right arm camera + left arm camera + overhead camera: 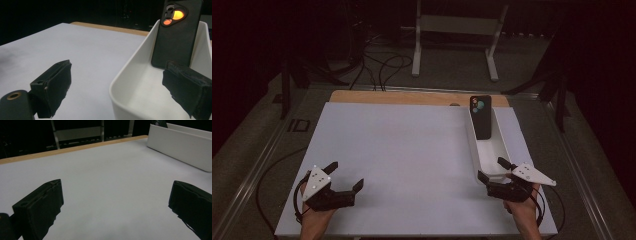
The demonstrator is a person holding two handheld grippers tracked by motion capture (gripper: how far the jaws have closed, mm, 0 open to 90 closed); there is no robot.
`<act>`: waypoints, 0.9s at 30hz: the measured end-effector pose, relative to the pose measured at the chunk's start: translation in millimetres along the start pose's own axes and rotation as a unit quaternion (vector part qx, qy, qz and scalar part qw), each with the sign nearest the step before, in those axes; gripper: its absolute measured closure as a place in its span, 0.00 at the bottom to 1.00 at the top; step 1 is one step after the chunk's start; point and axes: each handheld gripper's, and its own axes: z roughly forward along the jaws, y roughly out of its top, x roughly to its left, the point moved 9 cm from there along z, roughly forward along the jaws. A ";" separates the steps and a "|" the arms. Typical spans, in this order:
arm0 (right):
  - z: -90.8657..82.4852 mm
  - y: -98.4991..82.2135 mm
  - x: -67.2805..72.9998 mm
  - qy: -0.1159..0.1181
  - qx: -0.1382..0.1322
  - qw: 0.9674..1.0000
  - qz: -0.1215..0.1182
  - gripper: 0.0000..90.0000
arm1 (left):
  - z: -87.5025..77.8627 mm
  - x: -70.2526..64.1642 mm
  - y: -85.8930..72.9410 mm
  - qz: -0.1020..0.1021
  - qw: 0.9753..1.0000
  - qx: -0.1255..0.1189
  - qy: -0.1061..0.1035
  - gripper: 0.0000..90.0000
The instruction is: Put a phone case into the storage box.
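My right tool (494, 169), released, straddles the white tray's (477, 150) near rim, phone (481, 117) upper right; left tool (346, 175) released, lower left

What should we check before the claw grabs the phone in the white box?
1. Right gripper open: ok, jaws spread wide.
2. Gripper lined up with the bin: ok, its jaws straddle the near wall, one inside and one outside.
3. Phone reachable: ok, it leans on the far end of the bin with its camera end up, nothing on top.
4. Path inside the bin: ok, the floor between jaw and phone is bare.
5. Left gripper out of the way: ok, open and far off over the table.
6. Bin held steady: cannot tell, nothing grips it.
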 end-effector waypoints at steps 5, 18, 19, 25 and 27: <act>-4.0 -3.4 1.0 -0.002 -0.012 1.000 -0.004 0.09 | -0.5 -0.3 -0.6 0.003 1.000 0.000 0.000 0.00; -1.3 -12.3 7.2 -0.001 -0.006 1.000 -0.020 0.09 | 2.1 0.2 -7.5 0.012 1.000 0.008 0.006 0.00; -1.0 -12.7 7.3 -0.001 -0.005 1.000 -0.020 0.09 | 2.2 0.5 -7.9 0.012 1.000 0.008 0.006 0.00; 2.8 -14.5 7.5 0.002 -0.004 1.000 -0.015 0.09 | 4.2 0.4 -11.1 0.009 1.000 0.014 0.006 0.00; 3.6 -14.5 8.2 0.003 -0.003 1.000 -0.016 0.09 | 4.3 1.4 -11.7 0.009 1.000 0.015 0.007 0.00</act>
